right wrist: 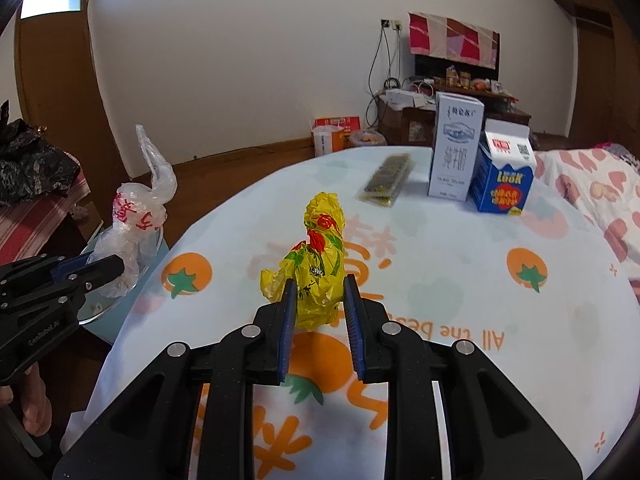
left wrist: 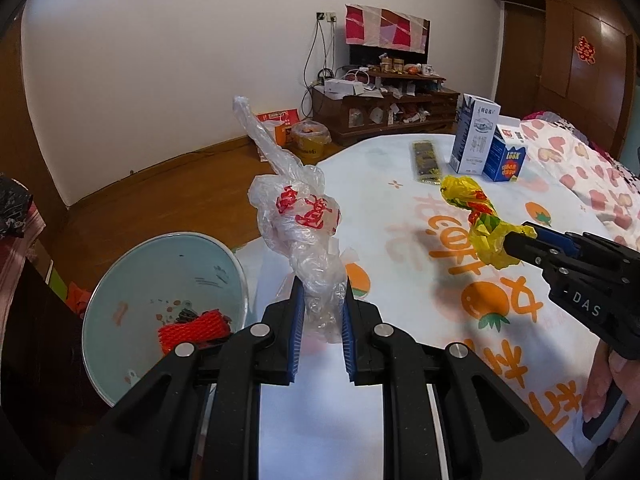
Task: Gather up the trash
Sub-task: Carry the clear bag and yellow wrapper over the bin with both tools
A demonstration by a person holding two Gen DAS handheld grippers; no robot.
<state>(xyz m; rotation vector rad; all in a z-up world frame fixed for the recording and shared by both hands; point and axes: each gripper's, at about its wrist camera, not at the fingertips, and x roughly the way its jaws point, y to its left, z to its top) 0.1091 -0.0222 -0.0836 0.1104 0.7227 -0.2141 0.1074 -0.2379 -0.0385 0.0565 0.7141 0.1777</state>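
Note:
My left gripper [left wrist: 323, 286] is shut on a crumpled clear plastic bag [left wrist: 298, 216] with red print, held up beside the table edge. The pale bin [left wrist: 132, 276] stands on the floor below and to the left, with a red foam net [left wrist: 192, 330] inside. My right gripper [right wrist: 320, 286] is shut on a crumpled yellow bag [right wrist: 320, 256] with red and green print, lifted above the tablecloth. In the left wrist view the right gripper [left wrist: 510, 246] and the yellow bag [left wrist: 476, 208] show at the right. The left gripper [right wrist: 116, 268] with its clear bag [right wrist: 136, 216] appears at the left of the right wrist view.
On the round table [right wrist: 480, 300] stand a tall white carton [right wrist: 454, 148] and a blue carton [right wrist: 504, 172], with a dark flat packet [right wrist: 388, 178] beside them. A bed with a patterned quilt [left wrist: 580, 168] lies right. A dark cabinet [left wrist: 28, 320] stands left of the bin.

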